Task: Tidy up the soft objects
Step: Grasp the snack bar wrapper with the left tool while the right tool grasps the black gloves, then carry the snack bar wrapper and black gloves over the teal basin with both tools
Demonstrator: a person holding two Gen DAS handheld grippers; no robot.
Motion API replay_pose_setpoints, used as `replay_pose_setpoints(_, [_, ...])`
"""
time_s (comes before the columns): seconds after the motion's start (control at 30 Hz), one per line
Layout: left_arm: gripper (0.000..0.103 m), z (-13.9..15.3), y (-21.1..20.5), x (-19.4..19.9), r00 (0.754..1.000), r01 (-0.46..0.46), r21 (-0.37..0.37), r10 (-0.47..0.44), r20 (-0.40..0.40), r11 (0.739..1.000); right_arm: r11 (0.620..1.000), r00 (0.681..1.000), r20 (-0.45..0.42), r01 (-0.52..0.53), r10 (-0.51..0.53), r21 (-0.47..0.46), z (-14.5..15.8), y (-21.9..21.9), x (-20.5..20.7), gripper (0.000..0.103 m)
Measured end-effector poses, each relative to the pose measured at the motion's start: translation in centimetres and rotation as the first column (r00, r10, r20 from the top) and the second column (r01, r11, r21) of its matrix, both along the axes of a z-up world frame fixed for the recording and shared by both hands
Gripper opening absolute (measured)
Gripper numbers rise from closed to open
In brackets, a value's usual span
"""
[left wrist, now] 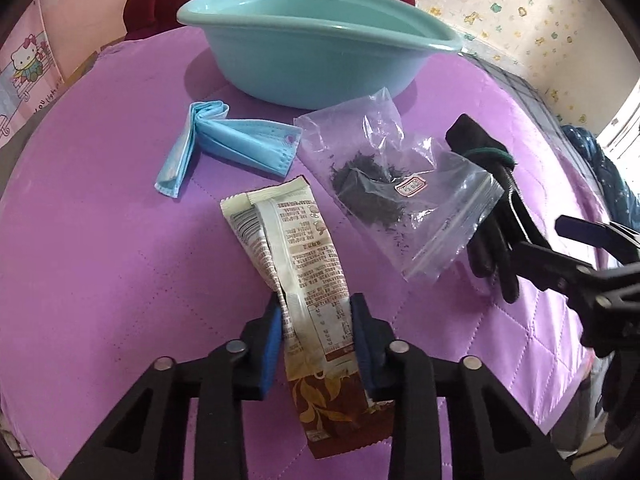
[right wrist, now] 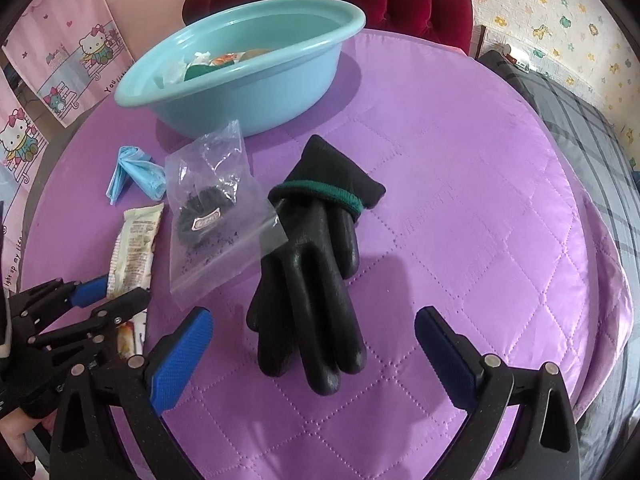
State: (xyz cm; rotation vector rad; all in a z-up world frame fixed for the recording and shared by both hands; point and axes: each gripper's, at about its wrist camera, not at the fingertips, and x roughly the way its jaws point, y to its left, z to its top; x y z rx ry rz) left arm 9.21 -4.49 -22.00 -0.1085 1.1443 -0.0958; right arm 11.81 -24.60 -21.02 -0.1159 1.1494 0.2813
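A round table under a quilted purple cover (right wrist: 460,208) sits near a dark red tufted chair (right wrist: 400,0) at the far side, pink cartoon-cat curtains (right wrist: 52,80) left, animal-print wallpaper (right wrist: 560,20) right.

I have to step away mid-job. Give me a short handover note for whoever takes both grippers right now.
Left gripper: shut on the crumpled cream-and-brown snack wrapper, which still lies on the purple quilted table cover.
Right gripper: open, hovering over the black rubber-coated glove, not touching it.
Done: a few items already sit in the light-blue plastic basin.
Left: wrapper, glove, clear zip bag of dark tea leaves overlapping the glove, and folded blue face mask, probably all into the basin.
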Motion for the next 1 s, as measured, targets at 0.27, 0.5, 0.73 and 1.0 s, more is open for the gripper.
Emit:
replay_pose_setpoints(0.27, [0.033, 1.1, 0.1, -0.5, 0.999, 0.033, 0.005, -0.033, 0.018, 0.999, 1.0, 1.0, -0.029, 0.008, -0.007, 0.012, -0.3, 0.3, 1.0, 0.103])
replay_pose_setpoints(0.5, [0.034, 2.4, 0.1, -1.2, 0.998, 0.057, 0.009, -0.057, 0.02, 0.998, 1.0, 0.999, -0.053, 0.01, -0.01, -0.004, -1.0, 1.2, 1.4, 0.045])
replay_pose_setpoints(0.73, [0.034, 3.5, 0.4, -1.4, 0.997, 0.074, 0.015, -0.075, 0.028, 0.997, 1.0, 0.999, -0.045, 0.024, -0.024, -0.001, 0.0, 1.9, 0.3, 0.011])
replay_pose_setpoints(1.0, [0.034, 5.6, 0.5, -2.1, 0.993, 0.108, 0.021, -0.109, 0.053, 0.994, 0.998, 0.997, -0.024, 0.068, -0.068, 0.007, 2.1, 1.6, -1.8, 0.01])
